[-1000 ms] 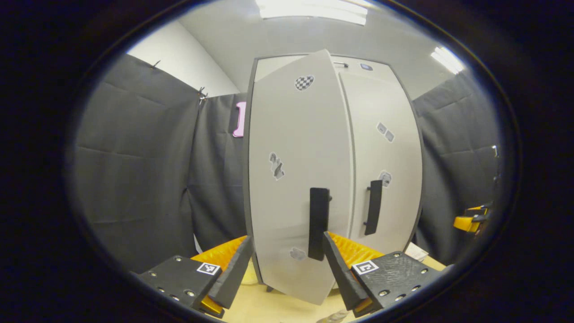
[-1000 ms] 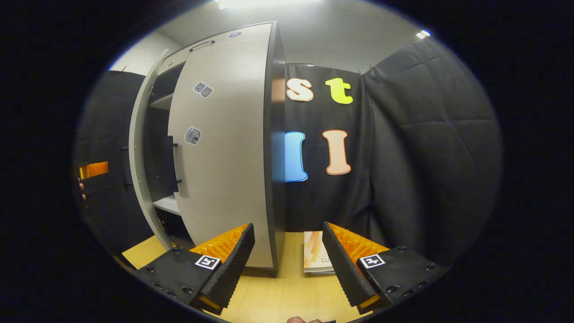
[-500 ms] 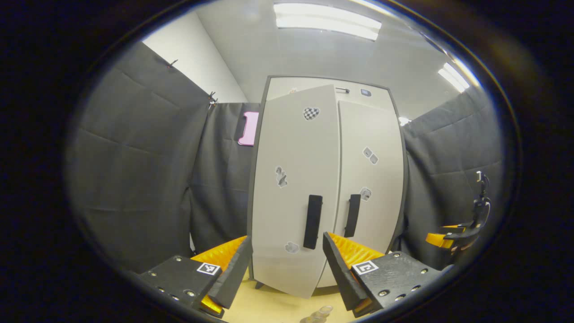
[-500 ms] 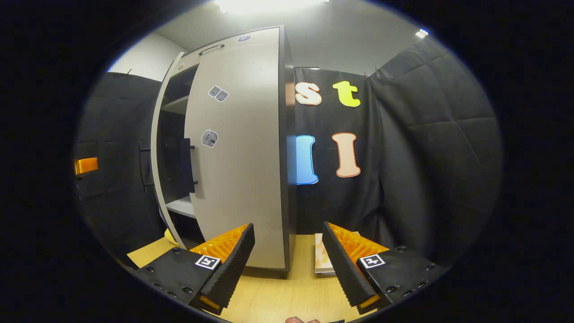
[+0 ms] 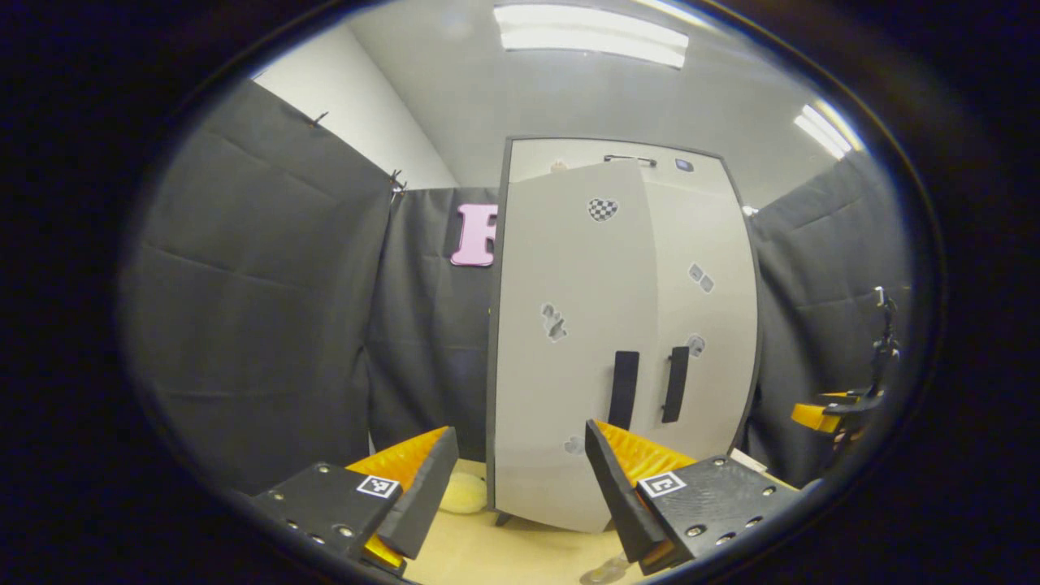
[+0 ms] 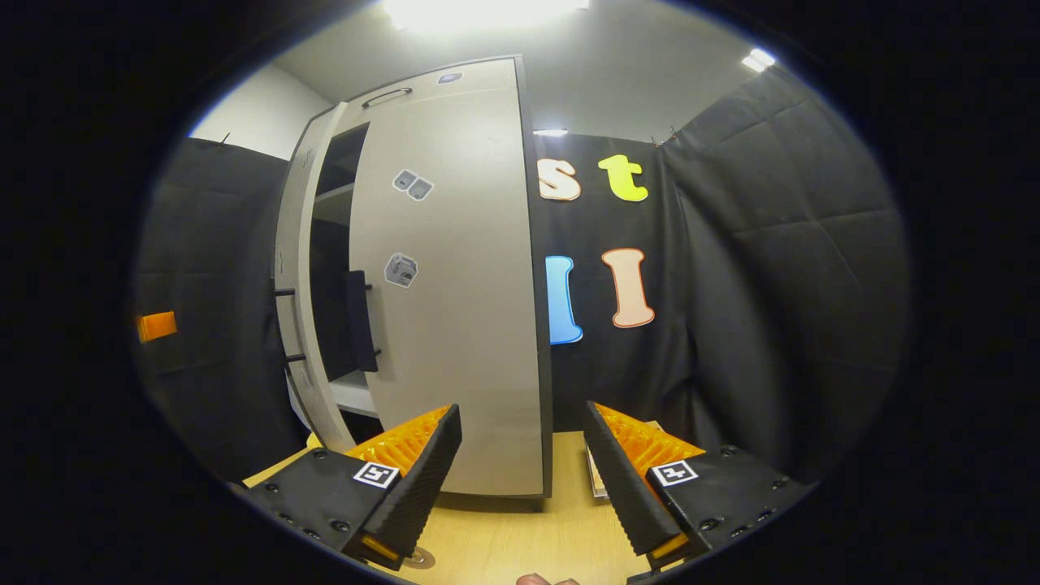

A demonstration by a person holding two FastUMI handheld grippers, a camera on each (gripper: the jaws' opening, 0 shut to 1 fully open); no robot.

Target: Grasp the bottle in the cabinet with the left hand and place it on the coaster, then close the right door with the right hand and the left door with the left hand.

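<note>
**Both grippers empty, left door ajar**

Left gripper (image 5: pixel 518 479) hangs before the cabinet (image 5: pixel 626 341) with its fingers spread apart, holding nothing. Its left door (image 5: pixel 569 357) stands slightly ajar — a dark gap shows in the right gripper view — while the right door (image 6: pixel 455 309) sits flush. Right gripper (image 6: pixel 522 479) is likewise spread and empty over the wooden table (image 6: pixel 520 544). A clear bottle (image 5: pixel 605 570) peeks in at the bottom edge, below the left gripper.

Light wooden tabletop (image 6: pixel 520 540) running up to black quilted cloth walls (image 5: pixel 268 325). Small pale yellow lump (image 5: pixel 463 493) lying on the wood near the wall. Printed paper (image 6: pixel 595 479) flat on the table. Long ceiling lights (image 5: pixel 593 36) glowing overhead, white wall (image 5: pixel 366 130) behind the cloth.
</note>
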